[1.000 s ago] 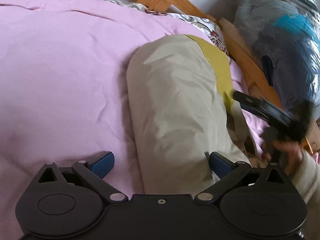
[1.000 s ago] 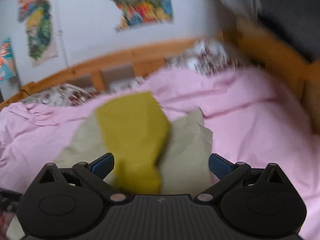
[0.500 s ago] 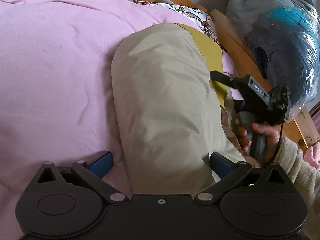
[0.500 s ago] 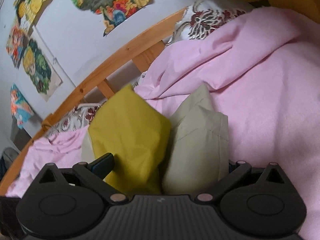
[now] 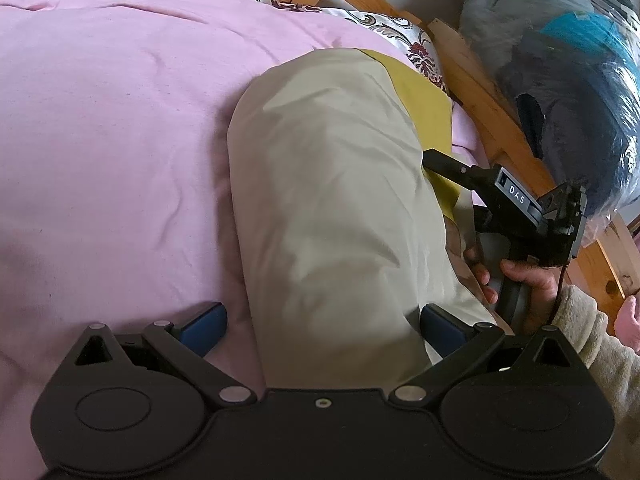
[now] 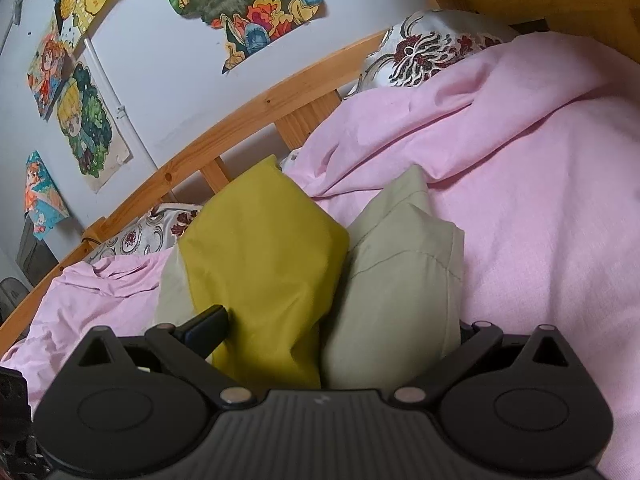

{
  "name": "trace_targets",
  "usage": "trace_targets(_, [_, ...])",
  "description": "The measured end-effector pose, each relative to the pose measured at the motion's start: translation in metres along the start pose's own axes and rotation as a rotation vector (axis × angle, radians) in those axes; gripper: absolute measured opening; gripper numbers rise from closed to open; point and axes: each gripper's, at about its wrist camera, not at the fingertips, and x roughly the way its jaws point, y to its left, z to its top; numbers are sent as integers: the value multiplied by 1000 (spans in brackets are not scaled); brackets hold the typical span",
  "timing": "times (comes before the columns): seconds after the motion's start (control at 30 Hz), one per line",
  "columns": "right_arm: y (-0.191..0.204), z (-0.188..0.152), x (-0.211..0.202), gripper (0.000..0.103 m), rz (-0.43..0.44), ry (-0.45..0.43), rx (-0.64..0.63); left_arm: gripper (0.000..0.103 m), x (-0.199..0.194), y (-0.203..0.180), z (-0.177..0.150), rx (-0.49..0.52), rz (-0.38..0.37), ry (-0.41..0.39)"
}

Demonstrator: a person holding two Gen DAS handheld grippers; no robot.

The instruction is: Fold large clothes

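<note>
Where wall posters (image 6: 244,4) hang, pink bedding (image 5: 104,128) covers the bed.

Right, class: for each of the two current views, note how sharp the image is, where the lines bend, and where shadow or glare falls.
Left wrist view: sharp; the wooden bed frame bows from fisheye distortion, glare streaks the clear plastic bag of clothes, and soft shadow edges the folded beige garment. Right wrist view: also sharp; the rail curves, with deep shadow between the olive-yellow cloth and beige fold.
</note>
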Motion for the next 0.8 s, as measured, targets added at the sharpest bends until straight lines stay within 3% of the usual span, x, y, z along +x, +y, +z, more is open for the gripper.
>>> trace_targets(0.8, [-2,-2,2,102,1,-8,-2,102,0,1,-1,5,0,-10])
